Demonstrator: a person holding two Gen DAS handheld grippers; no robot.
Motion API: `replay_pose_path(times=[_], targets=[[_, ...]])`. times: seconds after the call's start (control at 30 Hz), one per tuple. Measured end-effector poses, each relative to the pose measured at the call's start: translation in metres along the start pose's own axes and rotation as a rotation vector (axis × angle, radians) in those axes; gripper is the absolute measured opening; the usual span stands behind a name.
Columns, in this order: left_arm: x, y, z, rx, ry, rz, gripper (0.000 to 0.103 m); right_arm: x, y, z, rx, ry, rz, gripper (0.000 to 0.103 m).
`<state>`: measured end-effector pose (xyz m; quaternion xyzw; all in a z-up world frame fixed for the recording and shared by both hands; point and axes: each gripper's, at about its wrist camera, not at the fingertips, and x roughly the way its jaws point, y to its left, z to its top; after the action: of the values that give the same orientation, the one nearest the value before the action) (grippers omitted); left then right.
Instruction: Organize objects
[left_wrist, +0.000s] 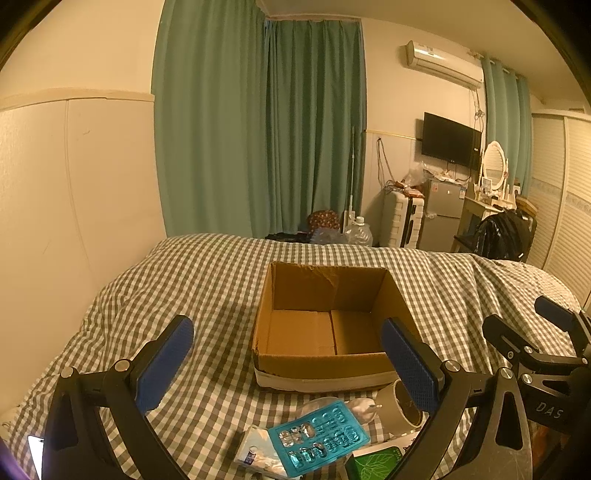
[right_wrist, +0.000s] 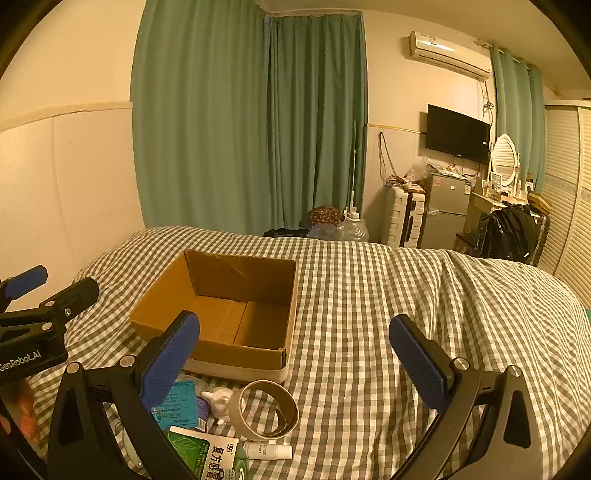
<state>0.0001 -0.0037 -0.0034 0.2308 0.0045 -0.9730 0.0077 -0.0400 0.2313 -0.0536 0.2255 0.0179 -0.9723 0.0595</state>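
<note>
Bed w/ grey-white check cover fills lower half of both views. Open cardboard box, nothing inside, sits mid-frame in left wrist view, centre-left in right wrist view.

Left gripper: jaws wide apart, holding nothing, hovering over clutter at bottom centre. Right gripper: also wide, nothing between pads, above bare cover right of box.

Clutter just in front of box's near wall:
- teal blister pack, bottom centre, left wrist view
- small white sachet touching pack's left side
- tape roll lying tilted, near box corner
- white figurine just left of roll
- green-white medicine box at bottom edge
- small white tube lying flat below roll

Bkgd: green curtains centre, TV & AC unit upper right.
</note>
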Motion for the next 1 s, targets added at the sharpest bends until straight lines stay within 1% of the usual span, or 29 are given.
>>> replay_pose_path(times=[0.8,1.0], targets=[[0.0019,-0.0004,-0.0015,0.007,0.006,0.01,0.103,0.0043,0.0057,-0.0028,-0.015,0.013,0.005,0.103],[0.0009,-0.0006,-0.0014,0.006,0.004,0.008,0.103,-0.0005,0.0076,-0.0025,-0.015,0.0,0.002,0.103]])
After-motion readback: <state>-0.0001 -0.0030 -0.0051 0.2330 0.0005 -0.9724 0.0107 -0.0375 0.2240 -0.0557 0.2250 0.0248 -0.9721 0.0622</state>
